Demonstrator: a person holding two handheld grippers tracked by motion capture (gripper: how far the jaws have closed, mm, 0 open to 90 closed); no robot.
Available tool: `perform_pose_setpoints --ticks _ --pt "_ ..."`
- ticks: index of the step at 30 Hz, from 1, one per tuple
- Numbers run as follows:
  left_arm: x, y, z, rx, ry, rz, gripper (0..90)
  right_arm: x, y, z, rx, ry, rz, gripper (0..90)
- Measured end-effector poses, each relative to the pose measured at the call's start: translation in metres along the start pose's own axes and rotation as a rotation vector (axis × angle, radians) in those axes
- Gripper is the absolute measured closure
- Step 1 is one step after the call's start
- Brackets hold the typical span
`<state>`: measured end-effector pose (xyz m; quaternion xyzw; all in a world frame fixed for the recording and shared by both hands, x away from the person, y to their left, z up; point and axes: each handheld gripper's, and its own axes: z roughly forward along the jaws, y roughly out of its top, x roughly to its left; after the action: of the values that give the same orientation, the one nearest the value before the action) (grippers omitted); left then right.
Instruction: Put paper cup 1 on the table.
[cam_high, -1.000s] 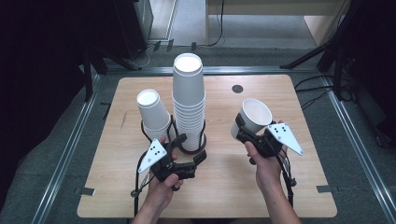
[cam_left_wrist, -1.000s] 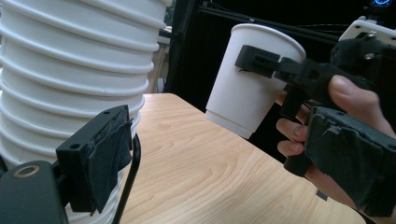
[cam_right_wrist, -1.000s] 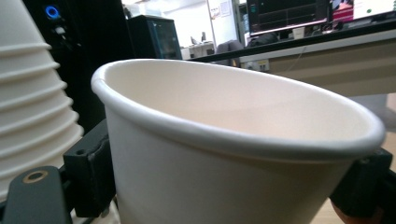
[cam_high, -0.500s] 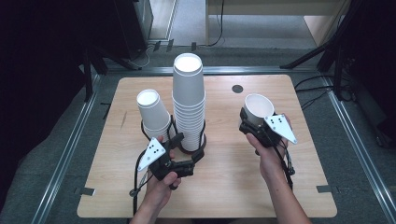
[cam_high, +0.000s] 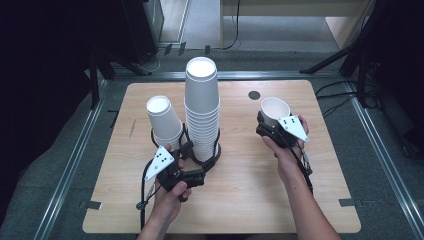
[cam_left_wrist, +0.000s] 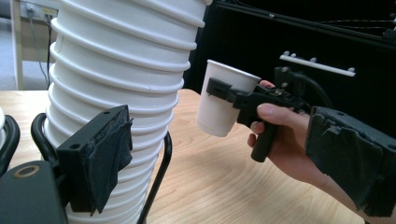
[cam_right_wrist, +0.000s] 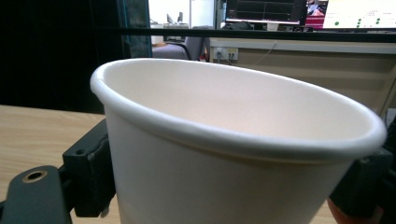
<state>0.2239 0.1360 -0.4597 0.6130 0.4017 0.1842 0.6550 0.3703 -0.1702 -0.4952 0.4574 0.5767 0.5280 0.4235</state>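
Right gripper holds a single white paper cup near the right edge of the desk, toward the far side. Its jaws clamp the cup wall from both sides; in the right gripper view the black jaw pads press against the left and right of the cup, whose open mouth faces up with a slight tilt. In the left gripper view the cup hangs clear of the desk surface, gripped just below its rim, and the right hand is wrapped around the gripper handle.

Left gripper sits at the middle of the desk, at the base of the tall stack of inverted cups. Its jaws are spread wide; one pad lies against the stack's lower rims in the left gripper view, while the other jaw stands well off to the side, near the right hand. The stack stands in a black wire holder.

Second, shorter stack of inverted cups stands just beside the tall one on its left, leaning slightly away from it. A small dark round mark lies on the desk near the far edge, between the tall stack and the held cup.
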Motion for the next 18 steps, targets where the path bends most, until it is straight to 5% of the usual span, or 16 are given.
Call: perform_pose_setpoints --ticks 8,18 --pt "0.003 0.002 -0.002 -0.004 0.014 -0.009 7.7 -0.002 -0.017 0.018 0.025 -0.054 -0.054 12.2" --pt "0.005 0.002 -0.002 0.004 0.019 -0.010 7.7 -0.007 -0.031 0.029 0.070 -0.100 -0.030 11.7"
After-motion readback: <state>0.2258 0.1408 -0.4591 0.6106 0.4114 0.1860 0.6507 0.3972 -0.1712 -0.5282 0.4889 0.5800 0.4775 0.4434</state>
